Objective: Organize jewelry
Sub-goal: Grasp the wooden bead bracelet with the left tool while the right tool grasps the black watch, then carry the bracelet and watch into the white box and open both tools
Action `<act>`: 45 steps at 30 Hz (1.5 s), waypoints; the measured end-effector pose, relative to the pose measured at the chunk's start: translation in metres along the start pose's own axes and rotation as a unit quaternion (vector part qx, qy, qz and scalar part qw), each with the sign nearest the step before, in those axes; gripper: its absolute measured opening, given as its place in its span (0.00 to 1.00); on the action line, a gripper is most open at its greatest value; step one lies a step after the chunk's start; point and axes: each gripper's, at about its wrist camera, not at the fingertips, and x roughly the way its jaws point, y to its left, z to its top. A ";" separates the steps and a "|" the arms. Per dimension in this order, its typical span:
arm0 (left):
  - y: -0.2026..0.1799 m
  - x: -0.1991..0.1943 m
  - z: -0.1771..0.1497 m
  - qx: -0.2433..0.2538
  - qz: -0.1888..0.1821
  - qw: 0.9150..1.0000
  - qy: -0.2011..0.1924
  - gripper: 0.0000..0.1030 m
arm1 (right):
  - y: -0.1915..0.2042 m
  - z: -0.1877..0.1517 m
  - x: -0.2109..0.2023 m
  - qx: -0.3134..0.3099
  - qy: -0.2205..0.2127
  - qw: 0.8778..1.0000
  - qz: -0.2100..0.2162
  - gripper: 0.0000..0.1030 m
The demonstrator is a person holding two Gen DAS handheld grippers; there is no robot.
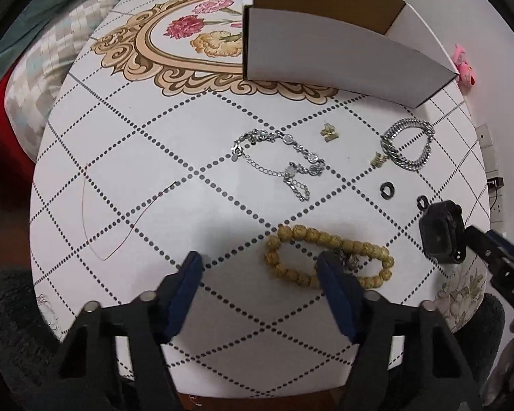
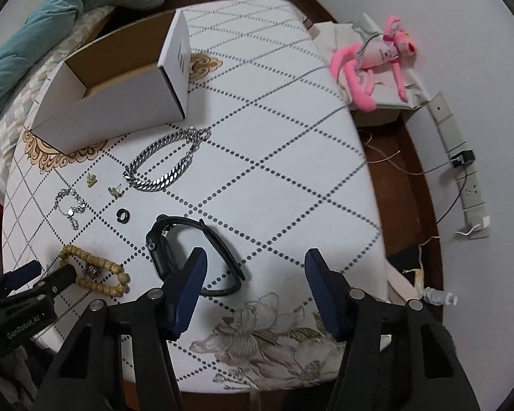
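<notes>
Left claw (image 1: 258, 263) spread, one blue pad over tan wooden-bead bracelet (image 1: 329, 257) on quilted table (image 1: 154, 157). Right claw (image 2: 255, 262) spread beside black watch (image 2: 192, 250). Chunky silver chain (image 2: 164, 161) near open cardboard box (image 2: 120, 85).

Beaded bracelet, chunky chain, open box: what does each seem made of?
Beaded bracelet: likely carved wood or seed, matte tan, pitted beads. Chunky chain: apparently polished metal, silvery links with bright glints. Open box: cardboard, white outside, raw brown inside.
</notes>
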 end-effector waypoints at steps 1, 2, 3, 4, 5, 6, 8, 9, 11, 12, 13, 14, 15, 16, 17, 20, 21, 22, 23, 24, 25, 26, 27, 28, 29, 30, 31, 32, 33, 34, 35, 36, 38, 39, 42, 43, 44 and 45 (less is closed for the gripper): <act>0.001 0.001 0.000 0.000 -0.001 1.000 0.000 0.52 | 0.000 0.000 0.004 0.001 0.005 1.000 0.004 0.52; -0.001 0.002 0.000 0.007 0.005 1.000 -0.007 0.52 | 0.000 0.000 0.009 0.002 0.009 1.000 0.007 0.50; -0.002 0.006 -0.001 0.012 0.009 1.000 -0.012 0.51 | 0.000 0.001 0.012 0.003 0.013 1.000 0.008 0.49; -0.003 0.007 -0.001 0.019 0.012 1.000 -0.014 0.49 | 0.000 0.001 0.016 0.003 0.017 1.000 0.009 0.46; -0.004 0.008 -0.002 0.025 0.017 0.999 -0.017 0.46 | 0.001 0.001 0.020 0.003 0.020 1.000 0.011 0.43; -0.006 0.009 -0.001 0.030 0.021 0.999 -0.020 0.38 | 0.002 0.000 0.023 0.002 0.022 1.000 0.013 0.41; -0.007 0.009 -0.001 0.038 0.025 0.999 -0.027 0.22 | 0.005 -0.001 0.024 -0.007 0.013 1.000 0.011 0.36; -0.007 0.009 0.000 0.038 0.020 0.999 -0.027 0.08 | 0.007 -0.001 0.024 -0.009 0.012 1.000 0.010 0.33; -0.008 0.009 0.004 0.036 0.013 0.999 -0.026 0.07 | 0.008 -0.003 0.023 -0.010 0.005 1.000 0.012 0.26; -0.008 0.008 0.006 0.037 0.013 0.999 -0.027 0.07 | 0.009 -0.003 0.023 -0.011 0.001 1.000 0.014 0.22; -0.008 0.008 0.007 0.038 0.013 0.999 -0.028 0.07 | 0.010 -0.004 0.023 -0.012 -0.002 1.000 0.015 0.16; -0.008 0.008 0.007 0.038 0.012 0.999 -0.029 0.07 | 0.010 -0.005 0.022 -0.008 -0.006 1.000 0.019 0.15; -0.007 0.006 0.006 0.037 0.010 0.999 -0.034 0.06 | 0.010 -0.005 0.022 -0.005 -0.010 1.000 0.024 0.11; -0.008 0.003 0.008 0.039 0.010 0.998 -0.038 0.06 | 0.009 -0.006 0.020 0.000 -0.015 0.999 0.030 0.09; -0.011 -0.003 0.013 0.040 0.009 0.998 -0.041 0.06 | 0.009 -0.008 0.018 0.002 -0.020 0.999 0.032 0.07; -0.010 -0.019 0.012 0.045 0.003 0.997 -0.059 0.06 | 0.011 -0.010 0.013 0.003 -0.032 0.999 0.036 0.07; -0.009 -0.027 0.011 0.045 0.000 0.997 -0.062 0.06 | 0.013 -0.012 0.010 0.004 -0.035 0.999 0.039 0.07; -0.009 -0.034 0.011 0.045 -0.002 0.997 -0.069 0.06 | 0.015 -0.012 0.009 0.003 -0.037 0.998 0.041 0.07; -0.008 -0.040 0.011 0.045 -0.006 0.996 -0.075 0.06 | 0.017 -0.013 0.005 0.000 -0.040 0.998 0.045 0.07; -0.007 -0.046 0.012 0.043 -0.010 0.996 -0.080 0.06 | 0.019 -0.013 0.003 0.000 -0.042 0.998 0.048 0.07; -0.007 -0.051 0.013 0.043 -0.014 0.995 -0.087 0.06 | 0.020 -0.014 0.000 0.001 -0.045 0.998 0.052 0.07; -0.007 -0.057 0.013 0.042 -0.017 0.994 -0.096 0.06 | 0.022 -0.013 -0.004 0.001 -0.049 0.997 0.055 0.07; -0.013 -0.062 0.016 0.043 -0.019 0.993 -0.104 0.06 | 0.023 -0.013 -0.007 0.001 -0.053 0.997 0.059 0.07; -0.017 -0.061 0.020 0.043 -0.022 0.993 -0.111 0.06 | 0.024 -0.011 -0.010 0.001 -0.055 0.997 0.063 0.07; -0.019 -0.071 0.022 0.045 -0.025 0.991 -0.122 0.06 | 0.026 -0.010 -0.016 0.001 -0.061 0.996 0.069 0.07; -0.018 -0.075 0.024 0.047 -0.026 0.990 -0.130 0.06 | 0.028 -0.009 -0.022 -0.001 -0.068 0.995 0.073 0.07; -0.020 -0.083 0.028 0.048 -0.031 0.989 -0.139 0.06 | 0.029 -0.005 -0.028 -0.004 -0.073 0.994 0.075 0.07; -0.020 -0.089 0.036 0.048 -0.035 0.988 -0.145 0.06 | 0.029 -0.002 -0.031 -0.005 -0.077 0.994 0.078 0.07; -0.021 -0.097 0.039 0.049 -0.040 0.986 -0.153 0.06 | 0.030 0.001 -0.037 -0.006 -0.083 0.993 0.085 0.07; -0.022 -0.106 0.044 0.050 -0.043 0.985 -0.162 0.06 | 0.031 0.005 -0.044 -0.006 -0.088 0.992 0.094 0.07; -0.023 -0.115 0.047 0.050 -0.050 0.983 -0.170 0.06 | 0.032 0.012 -0.049 -0.008 -0.094 0.991 0.098 0.07; -0.023 -0.123 0.052 0.050 -0.057 0.981 -0.177 0.06 | 0.034 0.017 -0.054 -0.009 -0.099 0.990 0.102 0.07; -0.025 -0.138 0.066 0.055 -0.067 0.977 -0.193 0.06 | 0.039 0.031 -0.066 -0.011 -0.112 0.987 0.114 0.07; -0.026 -0.141 0.071 0.056 -0.069 0.976 -0.197 0.06 | 0.041 0.039 -0.071 -0.010 -0.116 0.986 0.120 0.07; -0.026 -0.147 0.098 0.056 -0.079 0.974 -0.205 0.06 | 0.049 0.065 -0.079 -0.013 -0.128 0.983 0.129 0.07; -0.026 -0.145 0.108 0.056 -0.081 0.974 -0.203 0.06 | 0.052 0.075 -0.079 -0.018 -0.128 0.983 0.127 0.07; -0.025 -0.143 0.117 0.055 -0.083 0.974 -0.201 0.06 | 0.055 0.084 -0.079 -0.020 -0.129 0.983 0.127 0.07; -0.026 -0.139 0.127 0.057 -0.084 0.975 -0.196 0.06 | 0.058 0.093 -0.076 -0.022 -0.128 0.983 0.128 0.07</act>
